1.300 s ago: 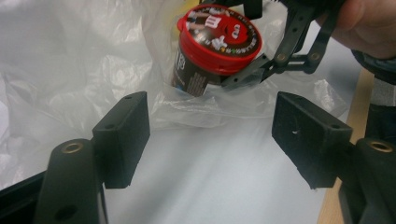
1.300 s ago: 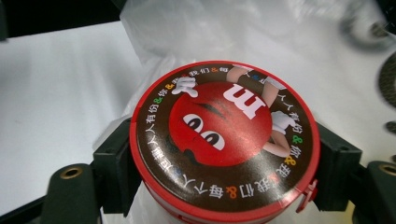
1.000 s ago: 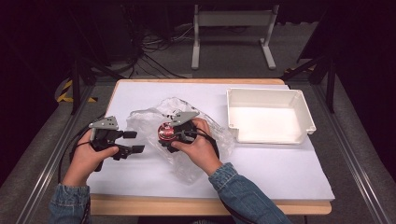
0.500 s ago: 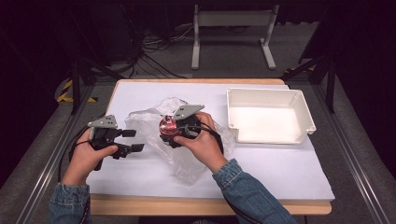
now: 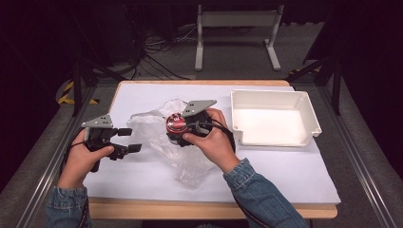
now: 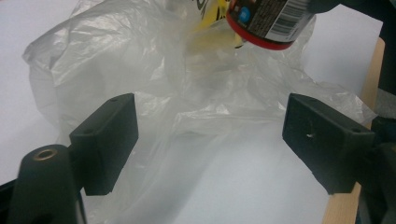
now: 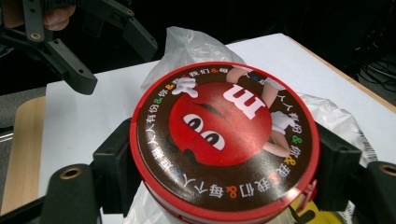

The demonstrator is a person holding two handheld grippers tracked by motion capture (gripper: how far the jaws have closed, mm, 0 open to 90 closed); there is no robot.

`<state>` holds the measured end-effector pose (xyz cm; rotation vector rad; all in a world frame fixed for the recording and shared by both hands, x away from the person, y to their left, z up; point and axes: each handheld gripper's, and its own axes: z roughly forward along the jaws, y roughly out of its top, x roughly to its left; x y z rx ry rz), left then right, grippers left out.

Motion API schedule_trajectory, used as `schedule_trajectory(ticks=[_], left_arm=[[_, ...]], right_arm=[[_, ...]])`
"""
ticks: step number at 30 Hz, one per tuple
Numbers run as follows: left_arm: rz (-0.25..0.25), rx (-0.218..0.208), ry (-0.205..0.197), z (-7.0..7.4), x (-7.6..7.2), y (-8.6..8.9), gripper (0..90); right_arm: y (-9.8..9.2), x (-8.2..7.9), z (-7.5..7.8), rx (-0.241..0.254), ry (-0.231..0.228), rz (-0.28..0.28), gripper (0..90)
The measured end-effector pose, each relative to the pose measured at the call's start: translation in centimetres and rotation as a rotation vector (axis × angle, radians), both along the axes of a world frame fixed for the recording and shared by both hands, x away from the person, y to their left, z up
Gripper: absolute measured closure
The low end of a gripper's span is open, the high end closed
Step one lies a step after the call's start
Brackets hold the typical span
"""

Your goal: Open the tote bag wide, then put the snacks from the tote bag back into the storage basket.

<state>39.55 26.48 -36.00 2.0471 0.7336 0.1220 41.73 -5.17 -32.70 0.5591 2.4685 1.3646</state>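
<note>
Round red-lidded candy tin, centre frame, clenched between the right tool's jaws above a crumpled clear plastic bag on the white-covered table. White rectangular tray upper right. Left tool released, jaws apart, lower left.

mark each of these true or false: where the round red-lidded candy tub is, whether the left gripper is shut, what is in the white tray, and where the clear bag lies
1. The right gripper grips the round red-lidded candy tub. True.
2. The left gripper is shut on the clear plastic bag. False: its jaws stand wide apart, holding nothing.
3. The white rectangular plastic tray holds the tub. False: nothing lies in the tray.
4. The bag lies on the white table between the two grippers. True.
</note>
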Motion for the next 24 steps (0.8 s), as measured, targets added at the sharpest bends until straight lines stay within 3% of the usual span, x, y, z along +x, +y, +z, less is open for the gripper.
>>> schedule_trajectory(ticks=[24], left_arm=[[0.049, -0.015, -0.017, 0.4, -0.2, 1.2, 15.1]], right_arm=[[-4.4, 1.4, 3.0, 0.010, 0.025, 0.008, 24.8]])
